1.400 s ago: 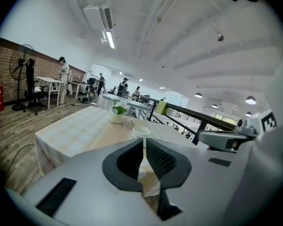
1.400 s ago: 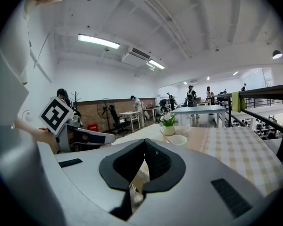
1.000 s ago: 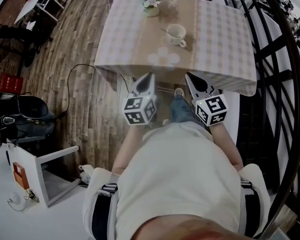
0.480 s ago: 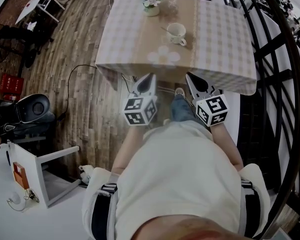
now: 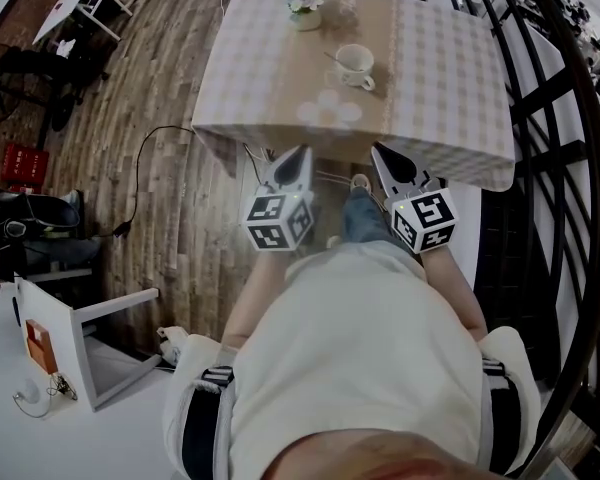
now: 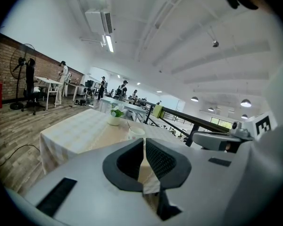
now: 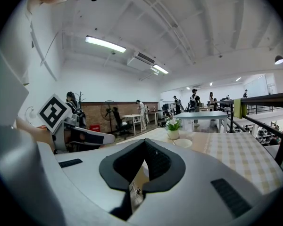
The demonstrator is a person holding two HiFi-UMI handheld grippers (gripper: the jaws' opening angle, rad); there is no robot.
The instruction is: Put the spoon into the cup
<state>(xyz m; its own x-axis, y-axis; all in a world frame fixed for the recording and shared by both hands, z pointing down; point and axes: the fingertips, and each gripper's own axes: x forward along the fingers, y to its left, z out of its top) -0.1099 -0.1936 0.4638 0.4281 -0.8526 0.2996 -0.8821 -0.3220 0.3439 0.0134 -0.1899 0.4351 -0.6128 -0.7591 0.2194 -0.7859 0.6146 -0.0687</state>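
A white cup (image 5: 356, 65) stands on the table with the checked cloth (image 5: 450, 78). A spoon (image 5: 332, 59) rests in the cup, its thin handle sticking out to the upper left. In the left gripper view the cup (image 6: 137, 132) and the spoon handle (image 6: 128, 125) show beyond the jaws; the right gripper view shows the cup (image 7: 182, 142) too. My left gripper (image 5: 301, 152) (image 6: 144, 141) and right gripper (image 5: 377, 152) (image 7: 144, 140) hang side by side before the table's near edge, well short of the cup. Both are shut with nothing between the jaws.
A small pot of flowers (image 5: 302, 0) stands at the table's far edge behind the cup. A black railing (image 5: 570, 168) runs along the right. On the wooden floor to the left lie a cable (image 5: 145, 153) and a white stool (image 5: 90, 338). People stand at far tables.
Both grippers, the cup and the spoon stand as before. Only a dark shape at the left edge of the floor has shifted.
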